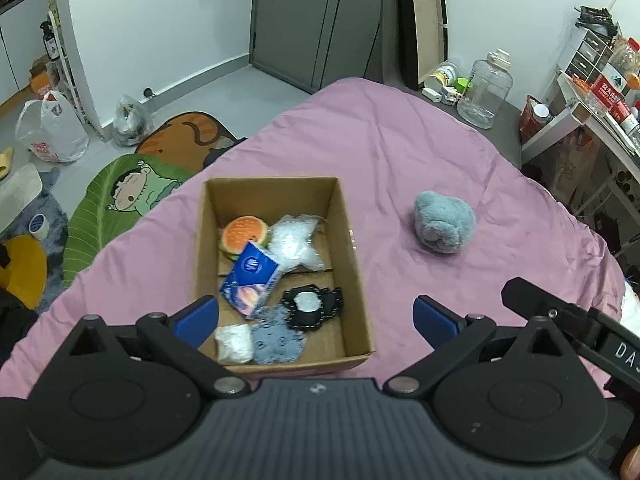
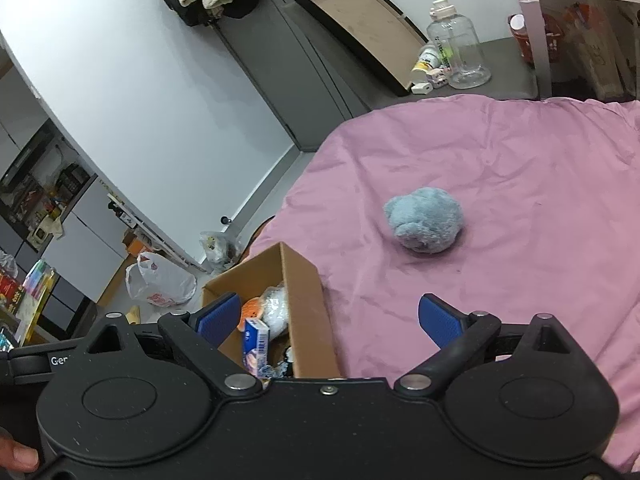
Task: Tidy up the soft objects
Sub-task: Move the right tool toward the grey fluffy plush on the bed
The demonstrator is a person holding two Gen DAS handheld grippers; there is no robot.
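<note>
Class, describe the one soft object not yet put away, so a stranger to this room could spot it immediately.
Start at the pink bedspread and find the open cardboard box. Right of the box, alone on the cover, sits a fluffy blue-grey plush ball, the only soft thing outside the box.

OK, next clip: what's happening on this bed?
A person holding a gripper in each hand is sorting soft things into a cardboard box on a pink bedsheet. The box already holds a burger-shaped squishy, a blue tissue pack, a clear plastic bag and several small fabric pieces. A fluffy grey-blue plush lies alone on the sheet, right of the box. The left gripper and right gripper are both open and empty.
</note>
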